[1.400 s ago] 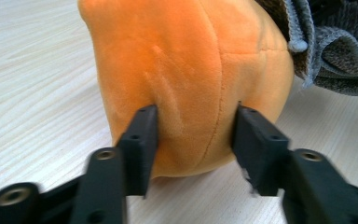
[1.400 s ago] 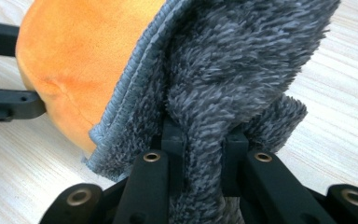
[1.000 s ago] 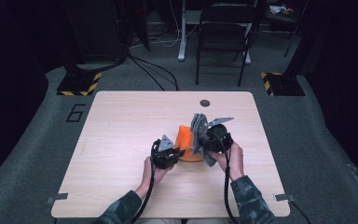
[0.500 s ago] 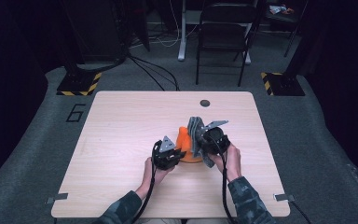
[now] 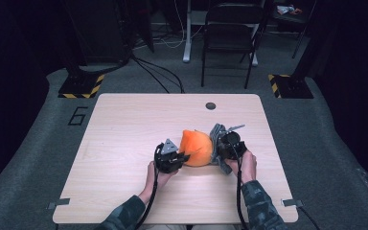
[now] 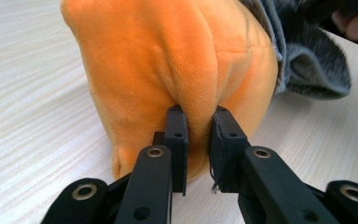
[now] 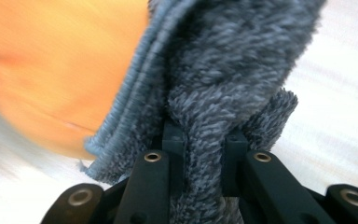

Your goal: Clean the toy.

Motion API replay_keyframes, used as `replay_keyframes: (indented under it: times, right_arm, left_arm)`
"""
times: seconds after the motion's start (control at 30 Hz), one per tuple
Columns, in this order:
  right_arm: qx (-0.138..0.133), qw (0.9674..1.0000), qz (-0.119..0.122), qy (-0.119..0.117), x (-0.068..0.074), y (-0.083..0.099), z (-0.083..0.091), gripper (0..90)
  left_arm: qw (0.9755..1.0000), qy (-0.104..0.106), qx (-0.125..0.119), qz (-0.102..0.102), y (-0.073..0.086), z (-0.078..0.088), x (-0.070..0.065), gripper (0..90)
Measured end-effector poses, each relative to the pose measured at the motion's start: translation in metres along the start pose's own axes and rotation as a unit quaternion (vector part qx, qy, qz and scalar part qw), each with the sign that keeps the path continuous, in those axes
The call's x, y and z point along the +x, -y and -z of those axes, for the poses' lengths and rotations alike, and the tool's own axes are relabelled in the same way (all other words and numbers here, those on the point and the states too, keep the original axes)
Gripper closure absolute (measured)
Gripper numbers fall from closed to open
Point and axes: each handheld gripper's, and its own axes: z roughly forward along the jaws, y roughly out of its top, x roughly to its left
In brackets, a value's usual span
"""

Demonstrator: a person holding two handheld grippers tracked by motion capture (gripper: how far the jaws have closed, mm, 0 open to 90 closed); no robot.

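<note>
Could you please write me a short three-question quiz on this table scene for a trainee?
1. True or false: the left gripper pinches a fold of the soft orange plush toy.
2. What does the right gripper hold? A) a steel spoon B) the fuzzy grey fabric piece C) a paper cup
3. What dark round spot marks the light wooden table near its far edge?

Key: 1 true; 2 B; 3 a small dark round cap or hole, too small to tell which.

The high view looks forward and down over the desk (image 5: 124,143). Both gripper views sit close against the orange plush (image 6: 177,60), sharing it.
</note>
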Motion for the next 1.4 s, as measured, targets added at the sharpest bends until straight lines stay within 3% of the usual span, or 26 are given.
replay_keyframes:
  times: [0.13,0.37,0.47,0.53,0.63,0.73,0.77,0.83,0.87,0.93,1.1,1.2,1.27,1.4]
  right_arm:
    - [0.009,0.9999,-0.008,-0.004,-0.005,0.004,-0.009,77.3]
    - [0.017,0.9987,-0.038,-0.031,-0.010,0.011,-0.022,77.2]
    - [0.022,0.9989,-0.030,-0.028,-0.012,0.011,-0.021,77.1]
    - [0.021,0.9992,-0.031,-0.015,-0.014,0.008,-0.014,77.2]
    - [-0.011,0.9992,-0.036,-0.014,-0.017,0.001,0.008,77.2]
    - [-0.045,0.9983,-0.021,-0.030,-0.007,-0.009,0.029,77.1]
    - [-0.048,0.9981,-0.010,-0.038,-0.001,-0.012,0.033,77.2]
    - [-0.024,0.9978,0.006,-0.062,0.013,-0.016,0.031,77.1]
    - [-0.014,0.9976,0.017,-0.065,0.019,-0.017,0.028,77.1]
    - [-0.009,0.9985,0.028,-0.047,0.026,-0.016,0.021,77.2]
    - [-0.017,0.9985,0.009,-0.051,0.017,-0.013,0.017,77.2]
    - [-0.020,0.9984,0.005,-0.053,0.014,-0.012,0.015,77.2]
    - [-0.020,0.9986,0.005,-0.049,0.014,-0.011,0.013,77.2]
    - [-0.020,0.9986,-0.001,-0.050,0.014,-0.011,0.012,77.1]
  left_arm:
    - [1.0000,0.001,0.001,0.001,0.001,0.000,0.002,78.7]
    - [0.9999,-0.002,-0.002,0.010,0.002,0.000,0.005,78.7]
    - [0.9999,-0.001,-0.002,0.013,0.002,0.000,0.006,78.5]
    - [0.9998,-0.004,-0.004,0.016,0.002,0.000,0.006,78.1]
    - [0.9998,-0.006,-0.006,0.018,0.003,-0.001,0.007,77.5]
    - [0.9998,-0.008,-0.007,0.018,0.003,-0.001,0.008,76.4]
    - [0.9999,-0.011,-0.003,0.010,0.002,0.000,0.009,75.9]
    - [0.9998,-0.014,-0.004,0.012,0.002,0.001,0.009,74.6]
    - [0.9998,-0.019,-0.002,0.008,0.002,0.001,0.009,72.7]
    - [0.9997,-0.025,0.001,0.001,-0.001,0.003,0.009,64.6]
    - [0.9995,-0.023,0.014,-0.019,-0.002,0.003,0.005,45.8]
    - [0.9985,-0.033,0.019,-0.038,0.000,-0.003,0.000,43.2]
    - [0.9976,-0.037,0.023,-0.054,0.003,-0.006,-0.001,51.5]
    - [0.9978,-0.034,0.019,-0.054,0.004,-0.006,-0.001,70.9]
